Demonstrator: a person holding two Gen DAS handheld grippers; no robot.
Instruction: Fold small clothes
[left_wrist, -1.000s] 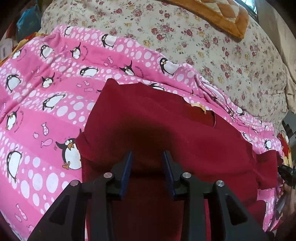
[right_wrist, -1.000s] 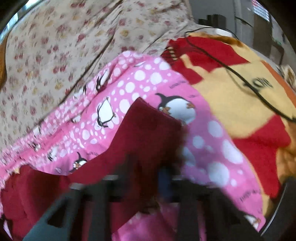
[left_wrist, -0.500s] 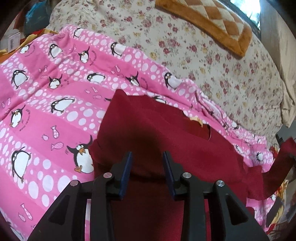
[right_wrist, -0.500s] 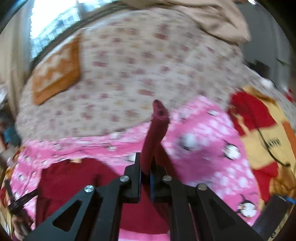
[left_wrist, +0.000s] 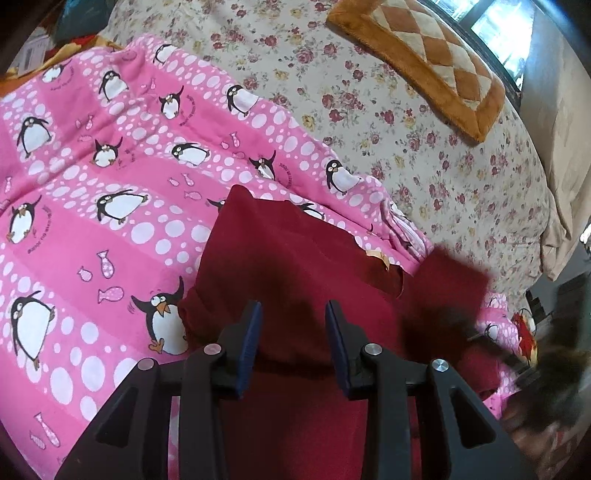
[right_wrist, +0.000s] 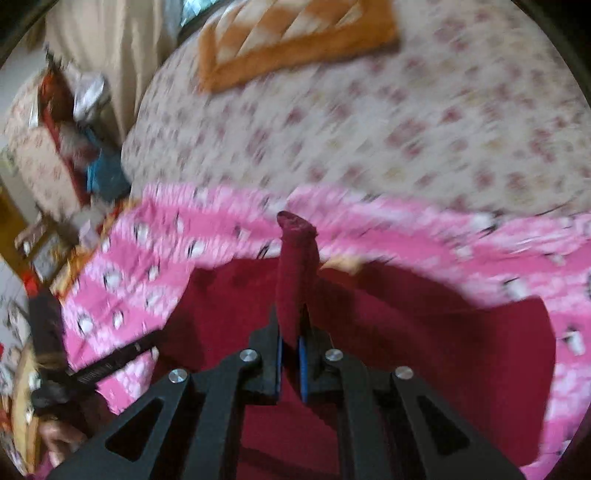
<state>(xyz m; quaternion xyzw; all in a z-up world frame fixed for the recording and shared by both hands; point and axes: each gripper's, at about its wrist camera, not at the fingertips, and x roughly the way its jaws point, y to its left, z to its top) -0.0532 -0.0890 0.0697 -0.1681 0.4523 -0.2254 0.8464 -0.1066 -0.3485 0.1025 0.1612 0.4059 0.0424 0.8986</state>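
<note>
A dark red garment (left_wrist: 280, 266) lies spread on a pink penguin blanket (left_wrist: 92, 229). My left gripper (left_wrist: 293, 314) is open, its jaws apart just above the garment's near part, holding nothing. My right gripper (right_wrist: 291, 332) is shut on a bunched edge of the red garment (right_wrist: 295, 266) and holds it lifted above the spread part (right_wrist: 424, 332). In the left wrist view that lifted flap (left_wrist: 447, 284) shows blurred at the right, over the garment. The right wrist view is motion-blurred.
The blanket lies on a floral bedspread (left_wrist: 406, 122) with an orange checked cushion (left_wrist: 424, 62) at the back. Clutter and a curtain stand at the far left of the right wrist view (right_wrist: 74, 122). A red and yellow blanket edge (left_wrist: 524, 332) shows at the right.
My right gripper has carried the held red edge up and across leftward over the garment. The left gripper stayed open over the near part and pulled back slightly.
</note>
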